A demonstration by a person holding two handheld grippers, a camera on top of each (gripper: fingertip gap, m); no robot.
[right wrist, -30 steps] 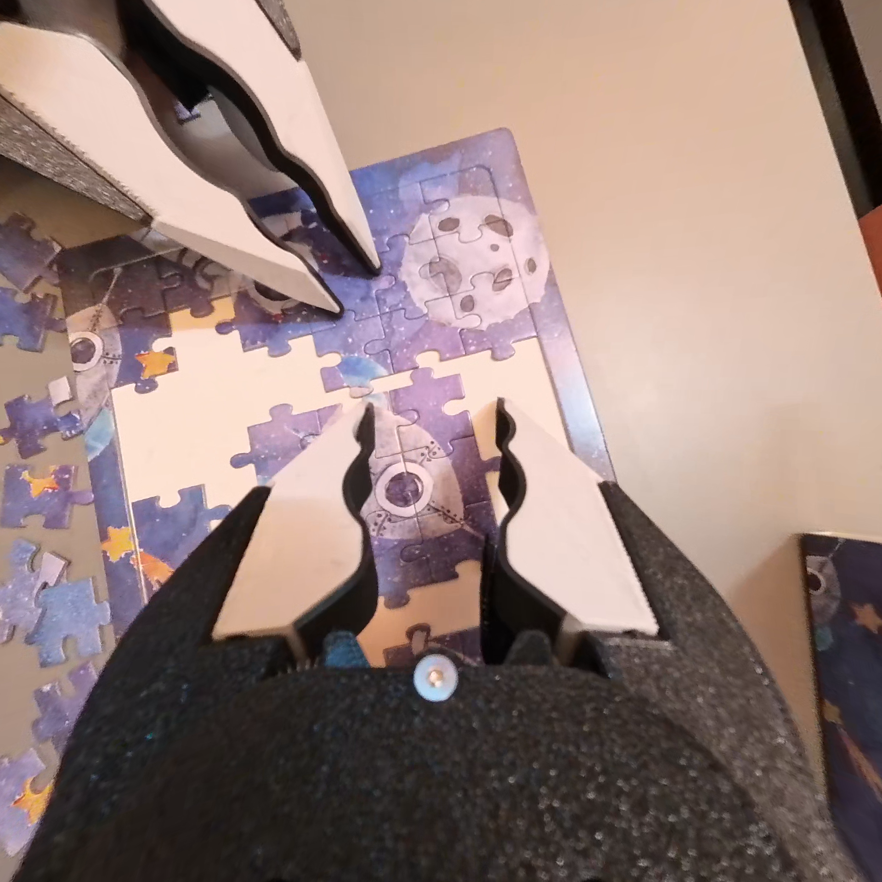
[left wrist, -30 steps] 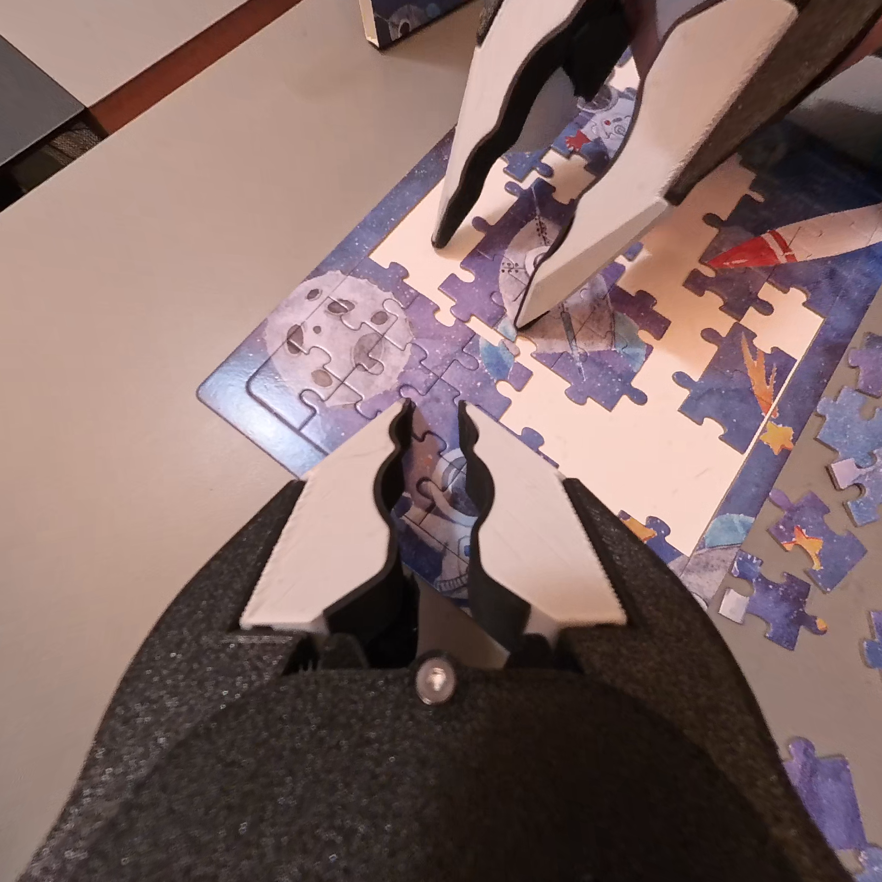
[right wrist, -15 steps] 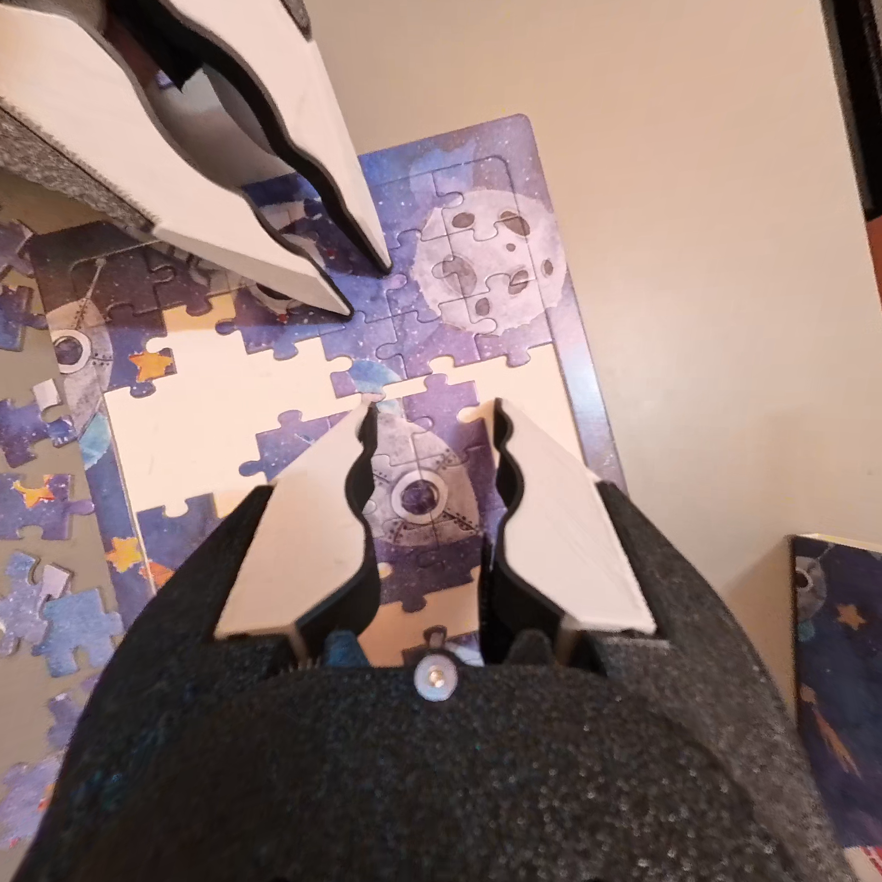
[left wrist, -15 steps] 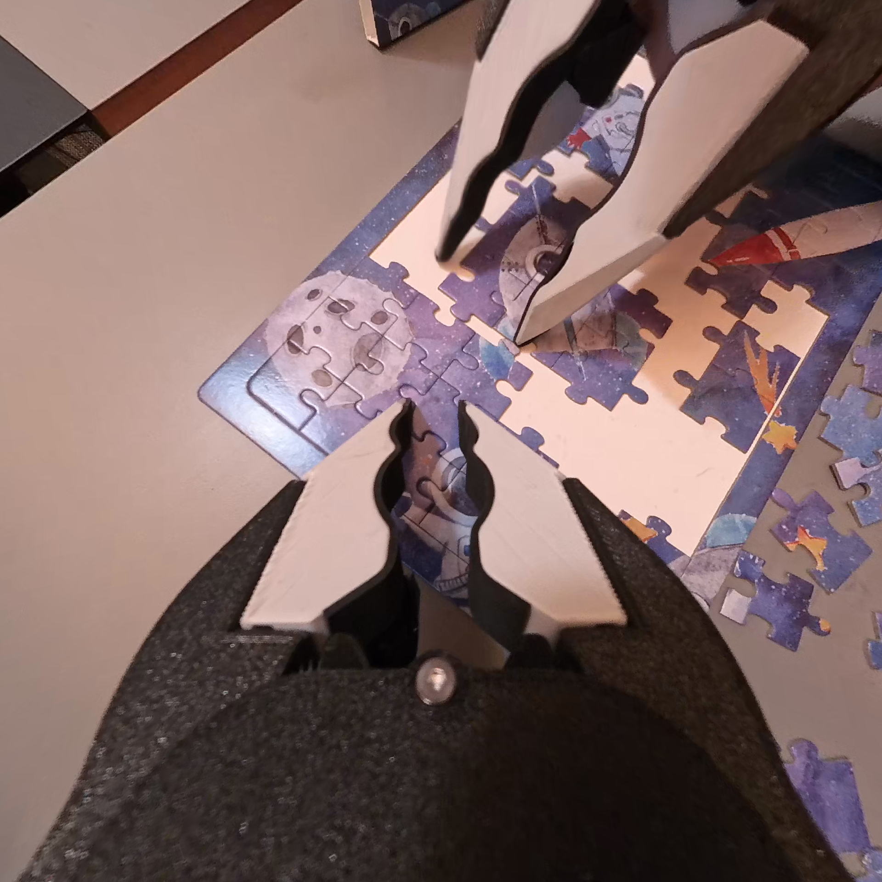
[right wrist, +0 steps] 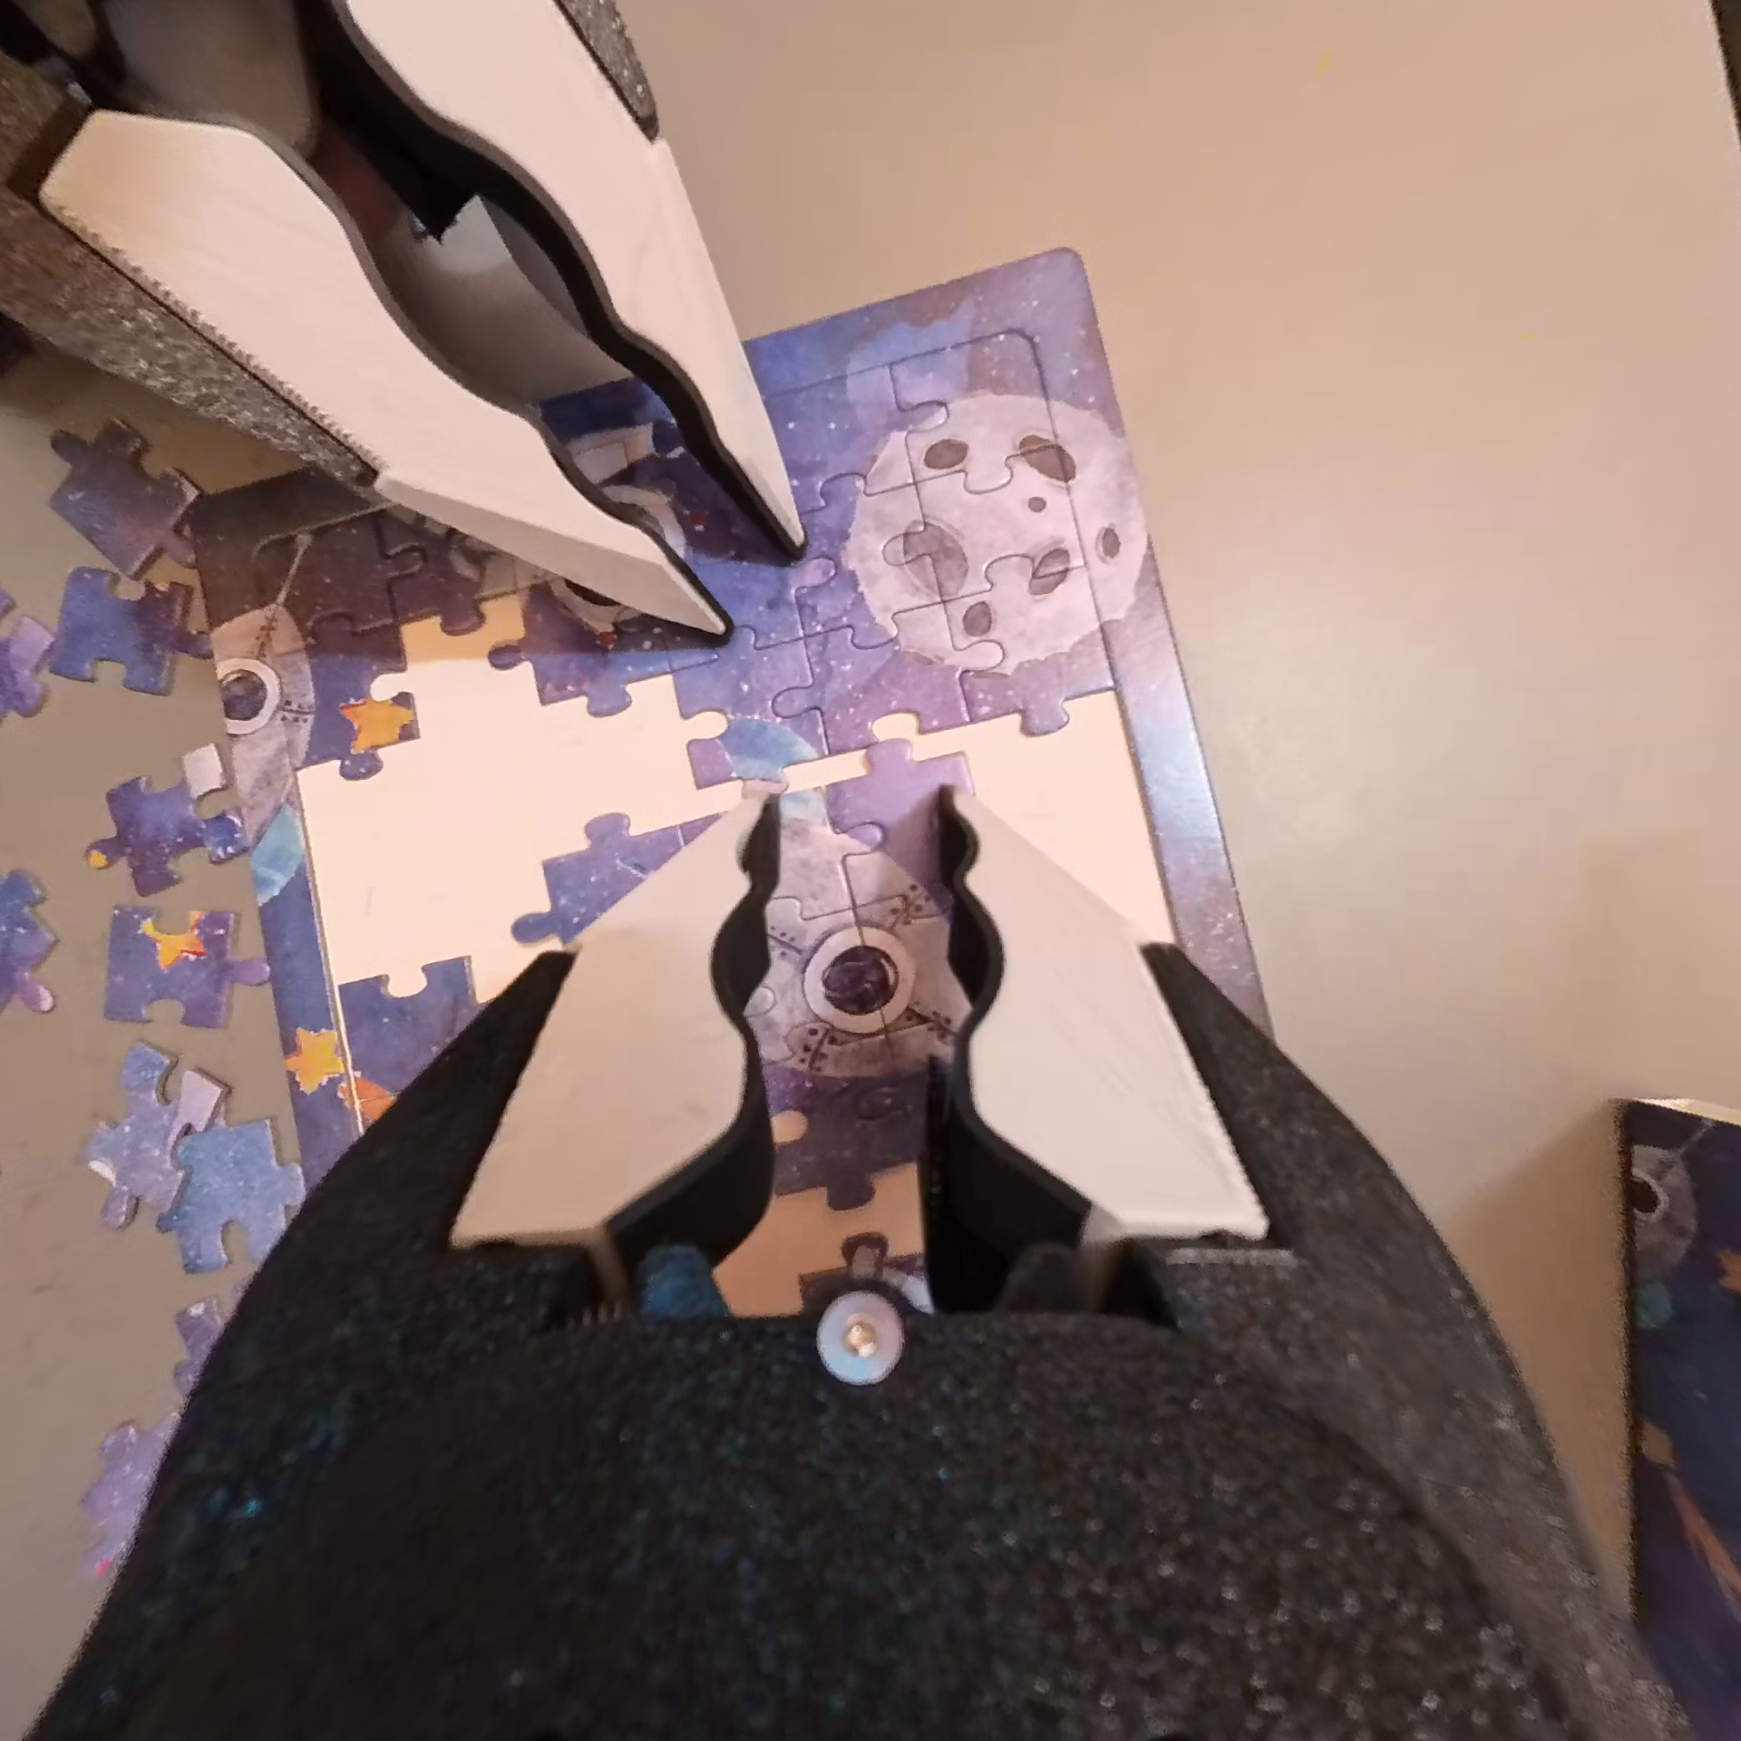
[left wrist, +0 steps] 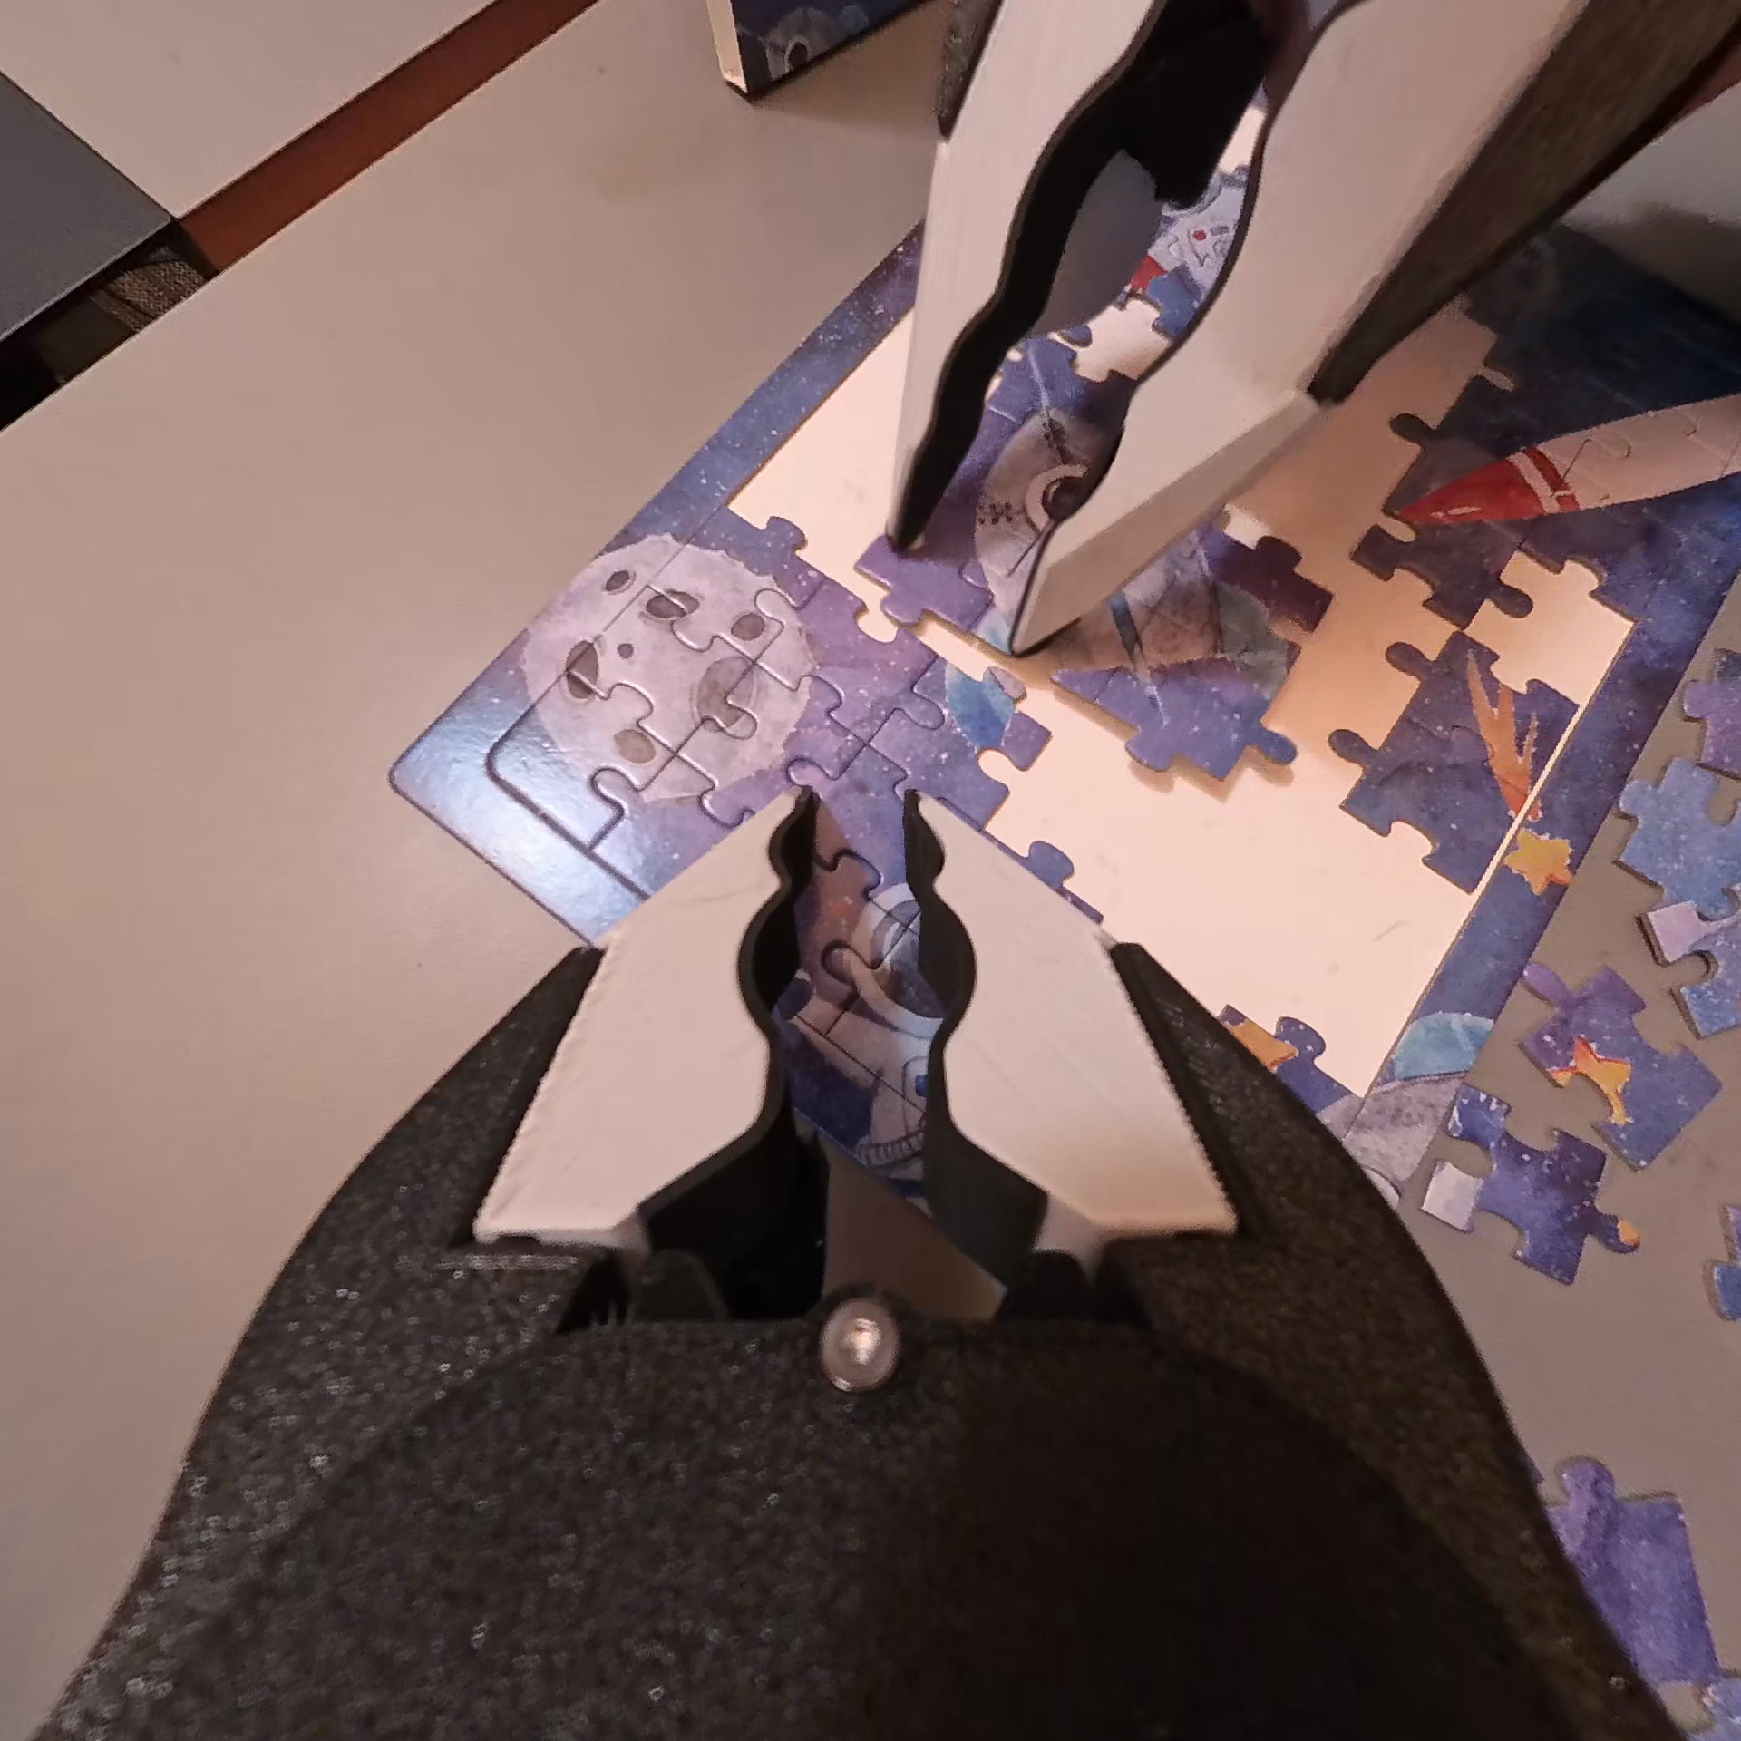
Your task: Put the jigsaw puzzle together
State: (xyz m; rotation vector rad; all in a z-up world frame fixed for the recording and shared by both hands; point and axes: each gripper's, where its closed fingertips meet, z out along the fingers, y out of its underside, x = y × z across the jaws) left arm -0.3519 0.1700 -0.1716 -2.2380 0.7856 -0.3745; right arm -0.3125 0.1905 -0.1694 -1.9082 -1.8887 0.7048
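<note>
Clearly we deal with thin, light, stiff card: jigsaw puzzle (left wrist: 1112,754) in blue frame tray on beige desk (left wrist: 283,659), near its far edge. Moon corner (left wrist: 678,678) done, cream backing bare mid-tray.

Right claw (left wrist: 970,593) released, tips pressing spaceship cluster (right wrist: 848,980) flat. Left claw (left wrist: 857,801) released, empty, over astronaut section.

Loose pieces (left wrist: 1554,1196) beside tray: glossy, knobbed; we judge edge pinch best, slide flat.

1. I see a plain beige table (left wrist: 396,490).
2. The puzzle tray (left wrist: 443,768) lies flat on it.
3. Loose puzzle pieces (right wrist: 170,951) lie scattered beside the tray.
4. A box (right wrist: 1686,1319) sits near the tray.
</note>
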